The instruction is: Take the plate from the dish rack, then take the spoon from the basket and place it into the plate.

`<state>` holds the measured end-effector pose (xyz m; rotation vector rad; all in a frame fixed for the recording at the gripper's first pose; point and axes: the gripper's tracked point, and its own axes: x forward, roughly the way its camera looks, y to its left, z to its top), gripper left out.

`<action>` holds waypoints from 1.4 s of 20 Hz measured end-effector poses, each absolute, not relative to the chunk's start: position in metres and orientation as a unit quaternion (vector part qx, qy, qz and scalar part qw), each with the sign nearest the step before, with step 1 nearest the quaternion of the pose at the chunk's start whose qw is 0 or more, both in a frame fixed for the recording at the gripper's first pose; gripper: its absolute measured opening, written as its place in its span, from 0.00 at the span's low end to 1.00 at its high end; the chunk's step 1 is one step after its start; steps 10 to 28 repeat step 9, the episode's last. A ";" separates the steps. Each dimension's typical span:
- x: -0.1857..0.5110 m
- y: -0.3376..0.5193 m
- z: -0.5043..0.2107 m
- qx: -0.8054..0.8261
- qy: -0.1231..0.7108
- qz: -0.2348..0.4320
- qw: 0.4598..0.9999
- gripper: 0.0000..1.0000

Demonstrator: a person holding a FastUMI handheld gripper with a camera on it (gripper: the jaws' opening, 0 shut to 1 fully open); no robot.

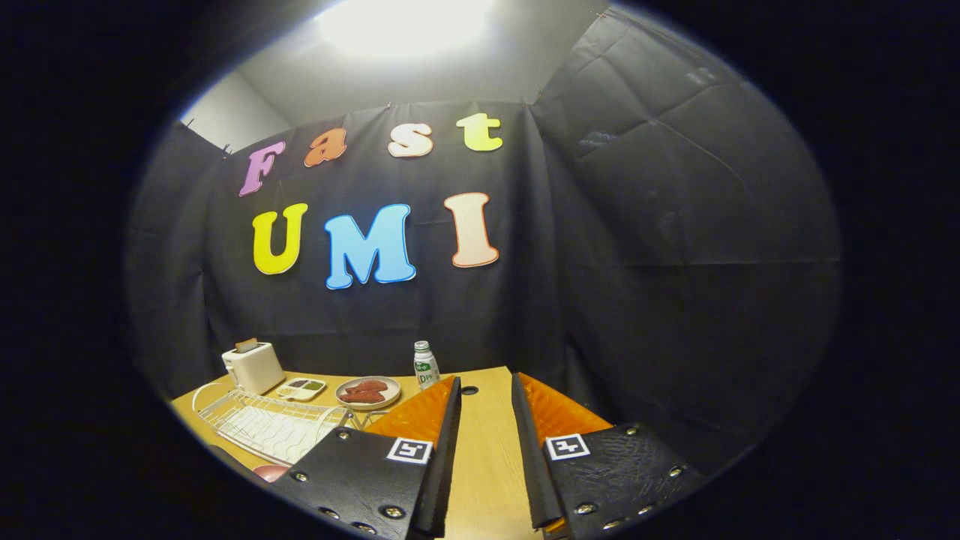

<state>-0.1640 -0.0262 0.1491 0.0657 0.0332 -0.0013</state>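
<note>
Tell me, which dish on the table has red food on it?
The round plate beside the bottle; the small tray near the toaster holds darker bits. The gripper is open.

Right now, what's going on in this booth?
A person holds a gripper above a wooden table. Its fingers are open with nothing between them. Ahead and to their left lies a white wire dish rack, with a toaster, a small tray, a plate of reddish food and a bottle beyond it. Nothing has been picked up yet.
</note>
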 end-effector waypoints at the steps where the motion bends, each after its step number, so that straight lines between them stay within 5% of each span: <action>1: -0.162 -0.026 0.152 0.029 0.012 0.001 0.999 0.41; 28: -0.148 -0.023 0.164 0.033 -0.005 0.006 0.999 0.41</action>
